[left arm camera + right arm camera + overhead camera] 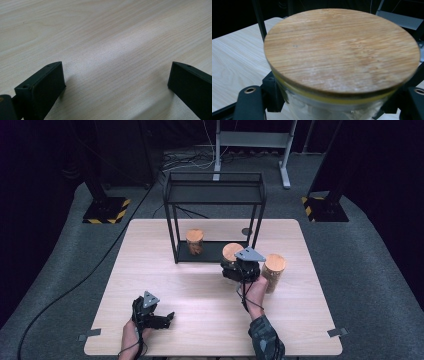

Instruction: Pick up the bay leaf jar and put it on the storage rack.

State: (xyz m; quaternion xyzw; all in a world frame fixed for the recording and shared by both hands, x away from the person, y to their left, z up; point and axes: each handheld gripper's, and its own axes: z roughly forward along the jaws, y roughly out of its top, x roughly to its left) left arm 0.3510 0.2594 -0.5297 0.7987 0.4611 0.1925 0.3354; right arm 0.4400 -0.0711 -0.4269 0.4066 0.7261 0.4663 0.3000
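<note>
A glass jar with a round wooden lid sits clamped between the jaws of my right gripper, just in front of the black wire shelf on the pale wooden table. A second lidded jar stands on the shelf's bottom tier; a third stands just beside my right hand. My left gripper rests low near the table's front edge, its jaws spread wide over bare wood.
</note>
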